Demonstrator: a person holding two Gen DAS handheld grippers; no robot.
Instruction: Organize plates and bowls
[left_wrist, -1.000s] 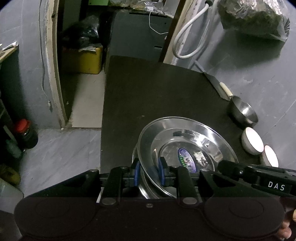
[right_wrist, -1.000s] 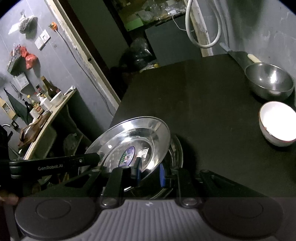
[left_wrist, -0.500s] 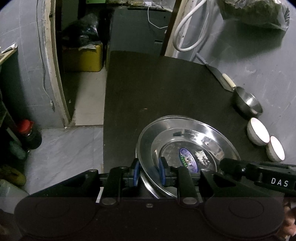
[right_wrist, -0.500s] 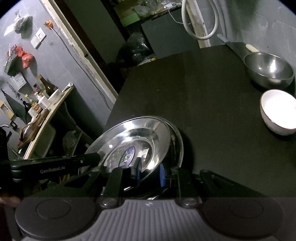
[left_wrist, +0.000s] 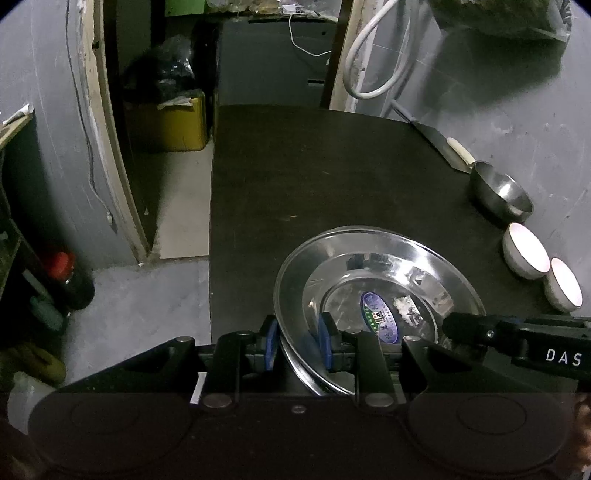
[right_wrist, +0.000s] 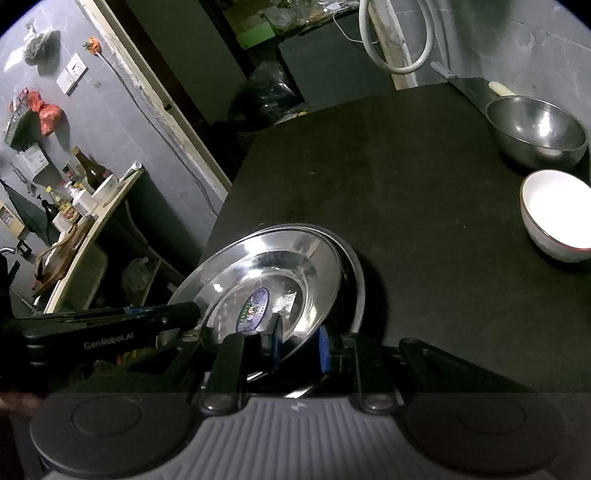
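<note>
The left gripper held the near rim of the top steel plate between its narrowly set blue pads, though the rim's lowest part was hidden behind the gripper body. The right gripper likewise pinched the plate's edge, with a second plate showing only as a dark sliver beneath and right of its fingers. Ahead and right of both, on the black table, stood a steel bowl and a white bowl; another white bowl was partly cut off.
</note>
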